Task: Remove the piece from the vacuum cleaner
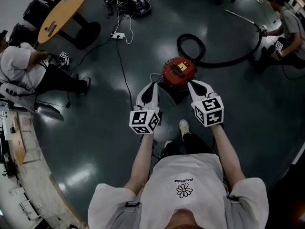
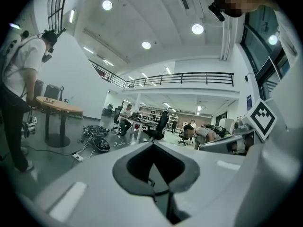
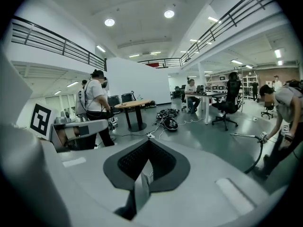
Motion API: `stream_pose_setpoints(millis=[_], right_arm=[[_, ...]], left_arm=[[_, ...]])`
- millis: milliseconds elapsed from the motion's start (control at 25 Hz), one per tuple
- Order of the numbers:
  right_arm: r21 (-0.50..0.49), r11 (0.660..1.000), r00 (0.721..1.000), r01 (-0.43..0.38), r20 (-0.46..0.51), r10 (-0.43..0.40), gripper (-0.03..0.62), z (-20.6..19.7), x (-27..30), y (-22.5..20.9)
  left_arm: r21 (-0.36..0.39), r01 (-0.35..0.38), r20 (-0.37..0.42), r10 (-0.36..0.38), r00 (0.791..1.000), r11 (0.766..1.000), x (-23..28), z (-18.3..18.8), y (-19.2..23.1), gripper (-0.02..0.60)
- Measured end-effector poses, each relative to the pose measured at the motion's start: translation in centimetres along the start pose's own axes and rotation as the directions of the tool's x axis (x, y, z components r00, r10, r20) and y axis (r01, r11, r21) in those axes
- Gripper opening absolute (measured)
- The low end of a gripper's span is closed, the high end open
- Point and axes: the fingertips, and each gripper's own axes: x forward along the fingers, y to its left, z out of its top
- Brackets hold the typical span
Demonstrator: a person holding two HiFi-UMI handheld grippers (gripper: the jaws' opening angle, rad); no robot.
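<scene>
**Left gripper** (image 2: 155, 168): jaws closed on each other with nothing between them. It is held level and looks out across the room, not down.

**Right gripper** (image 3: 146, 167): same condition, jaws pressed together and empty (the other gripper's marker cube shows at its side).

**Vacuum cleaner** (image 1: 179, 71): red round canister on the floor, just ahead of and below both gripper tips. In the head view it sits between them, untouched. Which piece is to come off cannot be told.

**Hose** (image 1: 191, 46): black, looped behind the canister, running off right toward a bent-over person (image 1: 286, 25).

**Hazards, as judged:**
- Closed jaws would only knock the canister, so they need opening first.
- Neither gripper view shows the canister, so a descent could land off target.
- A one-sided pull may roll or tip the canister.
- A tug on the hose from its far end could shift the canister mid-grasp.
</scene>
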Motion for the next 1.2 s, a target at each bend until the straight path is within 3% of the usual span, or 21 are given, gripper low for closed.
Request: stream_pose_setpoints(millis=[160,360,520,640,760,880,1040,1200], right_arm=[[0.005,0.999,0.999,-0.048,-0.019,0.048,0.023,0.2,4.3,-3.0],[-0.072,0.996,0.991,-0.057,-0.124,0.048,0.023,-4.9,12.8,-5.4],[-0.077,0.994,0.968,-0.074,-0.244,0.053,0.023,-10.2,19.1,-6.2],[-0.052,0.994,0.947,-0.091,-0.314,0.070,0.023,-14.7,23.7,-6.5],[-0.066,0.991,0.924,-0.119,-0.373,0.086,0.023,-19.0,28.6,-5.9],[-0.124,0.978,0.884,-0.166,-0.458,0.092,0.023,-23.4,32.0,-6.0],[-0.205,0.950,0.811,-0.237,-0.580,0.077,0.023,-27.8,34.5,-5.9],[-0.191,0.945,0.729,-0.267,-0.681,0.069,0.023,-30.9,36.4,-6.2]], left_arm=[[-0.016,-0.042,-0.009,0.042,0.999,0.999,4.2,-2.5,1.5,0.002],[-0.039,-0.108,-0.044,0.106,0.993,0.993,8.1,-9.6,7.4,0.001],[-0.113,-0.190,-0.163,0.170,0.972,0.975,9.0,-17.0,12.5,0.002],[-0.159,-0.205,-0.253,0.161,0.954,0.966,10.1,-22.3,14.7,0.002],[-0.147,-0.195,-0.336,0.137,0.932,0.970,11.4,-27.7,16.6,0.002],[-0.151,-0.186,-0.418,0.108,0.902,0.971,12.5,-33.1,17.2,0.002],[-0.197,-0.247,-0.512,0.115,0.851,0.949,12.0,-38.5,18.2,0.002],[-0.217,-0.306,-0.596,0.123,0.794,0.927,11.0,-42.0,19.6,0.001]])
